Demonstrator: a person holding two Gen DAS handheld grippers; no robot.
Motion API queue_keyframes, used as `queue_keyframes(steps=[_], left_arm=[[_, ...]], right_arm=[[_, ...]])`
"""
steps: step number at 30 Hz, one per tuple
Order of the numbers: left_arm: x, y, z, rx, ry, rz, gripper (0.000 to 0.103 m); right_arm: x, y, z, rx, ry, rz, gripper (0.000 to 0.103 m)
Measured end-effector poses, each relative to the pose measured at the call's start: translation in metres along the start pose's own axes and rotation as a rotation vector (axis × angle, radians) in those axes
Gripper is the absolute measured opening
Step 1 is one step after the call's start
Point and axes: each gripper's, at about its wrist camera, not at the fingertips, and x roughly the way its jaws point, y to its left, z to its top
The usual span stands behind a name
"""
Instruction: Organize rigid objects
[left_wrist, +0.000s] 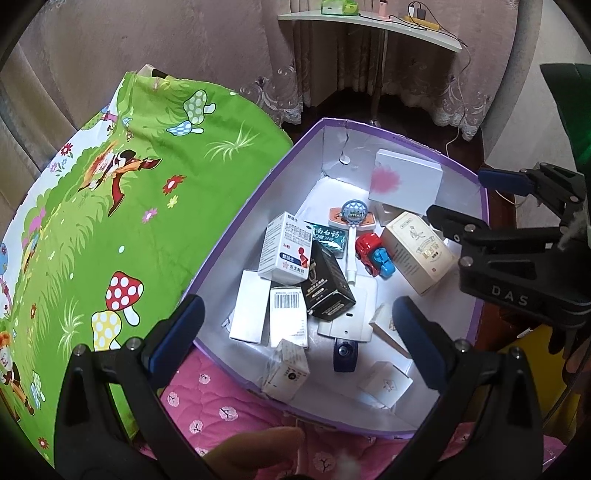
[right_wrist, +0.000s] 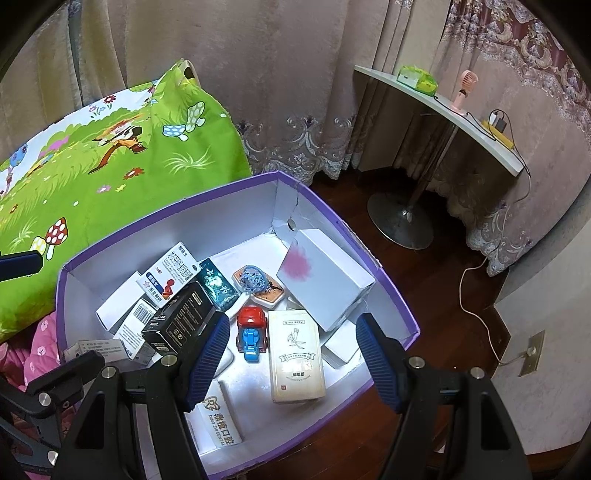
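Both my hand-held grippers, left (left_wrist: 297, 325) and right (right_wrist: 291, 360), hover empty with jaws apart over the purple-rimmed box (right_wrist: 384, 266); cartons and a red-blue toy car (right_wrist: 252, 333) lie jumbled inside.

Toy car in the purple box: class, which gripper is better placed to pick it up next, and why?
Probably the right gripper: its open jaws already frame the toy car. The left gripper hovers over white boxes.

Black gripper (right_wrist: 288, 360) — blue ribbed pads (right_wrist: 208, 363).
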Motion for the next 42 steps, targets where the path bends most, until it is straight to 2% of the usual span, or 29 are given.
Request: queue_keyframes(steps=[42], left_arm=[[0.0038, 0.0029, -0.0054, -0.010, 0.017, -0.019, 0.102]], right_arm=[[0.0016, 0.0033, 0.0027, -0.009, -0.002, 0.005, 0.072]])
